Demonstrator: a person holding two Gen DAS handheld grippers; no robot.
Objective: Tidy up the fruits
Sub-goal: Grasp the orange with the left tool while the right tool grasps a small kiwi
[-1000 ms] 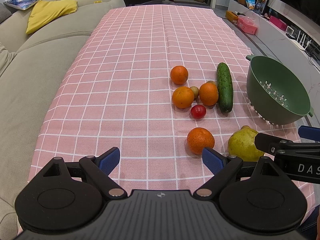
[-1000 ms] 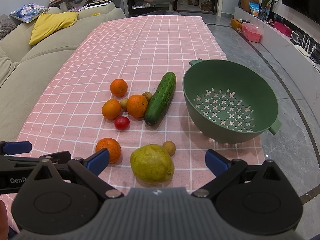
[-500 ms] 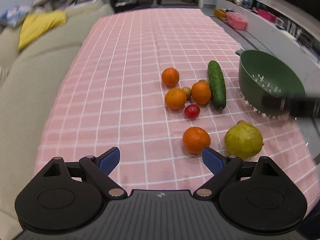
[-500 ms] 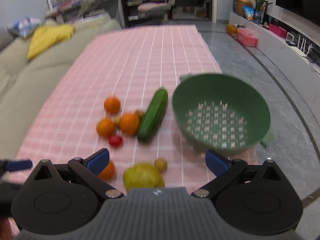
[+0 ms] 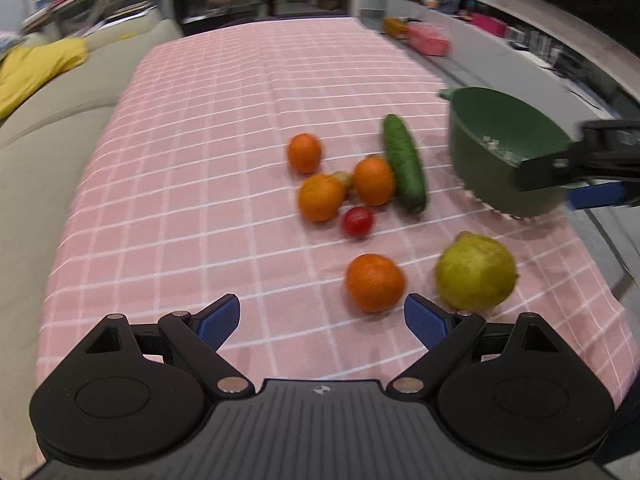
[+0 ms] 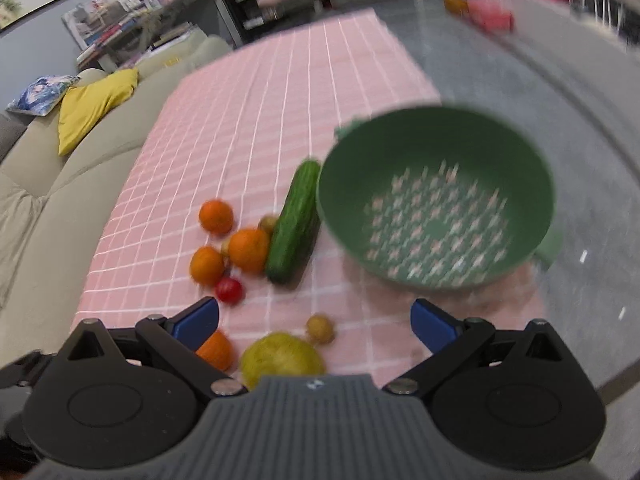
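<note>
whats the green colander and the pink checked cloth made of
Green colander: looks like moulded plastic, matte, one even colour, with cut-out drain holes and moulded side handles.
Pink checked cloth: seems woven fabric, matte; it drapes over the table edges with soft creases. Motion blur leaves the finer texture open.

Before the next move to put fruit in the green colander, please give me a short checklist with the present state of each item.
1. Left claw open, holds nothing: ok.
2. Right claw open, holds nothing: ok.
3. Green colander has no fruit inside: ok.
4. Nearest orange lies apart from the pear, free to grasp: ok.
5. Cucumber clear of the colander wall: cannot tell.
6. Sharp picture for aiming: not ok, both views blurred.
</note>
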